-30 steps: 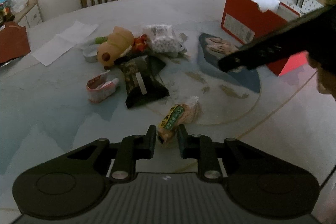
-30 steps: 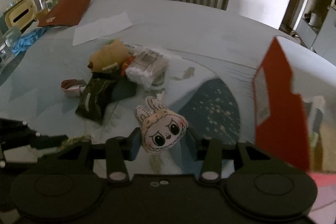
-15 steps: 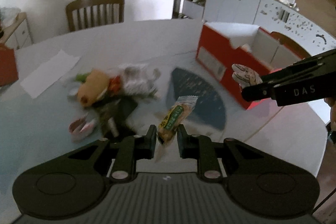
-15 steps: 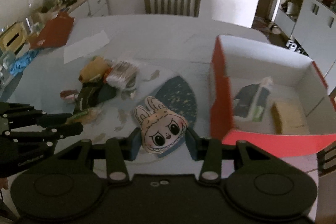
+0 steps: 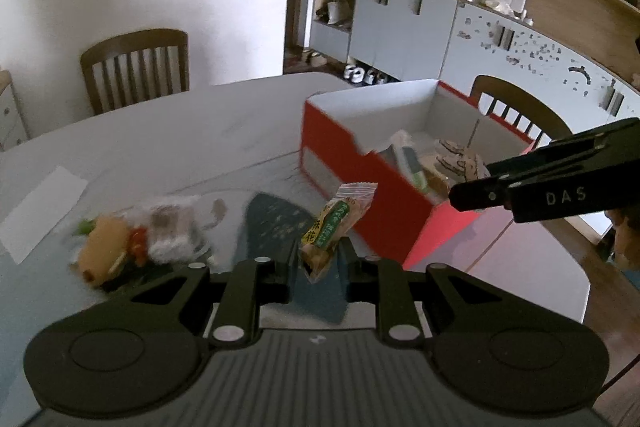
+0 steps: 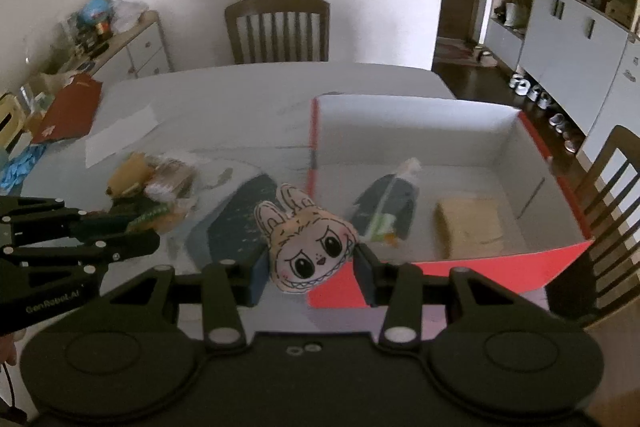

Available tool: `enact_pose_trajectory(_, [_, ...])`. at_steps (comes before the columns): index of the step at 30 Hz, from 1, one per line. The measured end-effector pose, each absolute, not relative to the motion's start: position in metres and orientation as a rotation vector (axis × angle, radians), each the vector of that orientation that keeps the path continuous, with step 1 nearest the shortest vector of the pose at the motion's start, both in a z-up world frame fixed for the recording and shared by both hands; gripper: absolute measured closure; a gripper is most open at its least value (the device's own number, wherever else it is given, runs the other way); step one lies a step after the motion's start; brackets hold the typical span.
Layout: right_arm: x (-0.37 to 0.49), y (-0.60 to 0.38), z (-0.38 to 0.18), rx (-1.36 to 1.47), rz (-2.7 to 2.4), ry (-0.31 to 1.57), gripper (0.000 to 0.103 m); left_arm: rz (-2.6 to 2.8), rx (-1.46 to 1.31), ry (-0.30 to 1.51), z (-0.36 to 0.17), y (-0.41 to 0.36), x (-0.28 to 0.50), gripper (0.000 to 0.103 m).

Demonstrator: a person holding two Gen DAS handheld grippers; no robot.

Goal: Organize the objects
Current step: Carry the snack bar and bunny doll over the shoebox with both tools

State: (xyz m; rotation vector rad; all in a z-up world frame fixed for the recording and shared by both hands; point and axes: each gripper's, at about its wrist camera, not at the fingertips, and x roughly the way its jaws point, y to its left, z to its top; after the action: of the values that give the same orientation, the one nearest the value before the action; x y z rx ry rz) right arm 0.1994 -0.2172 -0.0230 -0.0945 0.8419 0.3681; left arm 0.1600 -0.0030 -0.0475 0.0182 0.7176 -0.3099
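Observation:
My left gripper [image 5: 314, 267] is shut on a yellow-green snack packet [image 5: 334, 227] and holds it above the table, left of the red box [image 5: 360, 163]. My right gripper [image 6: 310, 269] is shut on a plush rabbit-eared toy face [image 6: 310, 245], held near the box's [image 6: 440, 269] near-left corner; it also shows in the left wrist view [image 5: 460, 163] over the box. The box holds a dark packet [image 6: 386, 207] and a tan sponge-like block [image 6: 468, 227].
A pile of items [image 5: 136, 239] lies on the table at the left: a yellow plush, a clear bag, dark packets. A white paper [image 6: 120, 131] and a red folder [image 6: 68, 111] lie farther left. Wooden chairs [image 6: 278, 29] stand around the table.
Both grippers have risen and moved right toward the red box, each carrying its object. The snack packet was lifted off the table. The box interior has come into view.

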Motion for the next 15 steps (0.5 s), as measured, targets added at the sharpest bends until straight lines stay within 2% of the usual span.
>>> enact_pose_trajectory(15, [0.239,-0.293,-0.020,-0.083,0.323,0.803,0.059,-0.370,0.065,0.704,-0.038,-0.095,0.212,0.084])
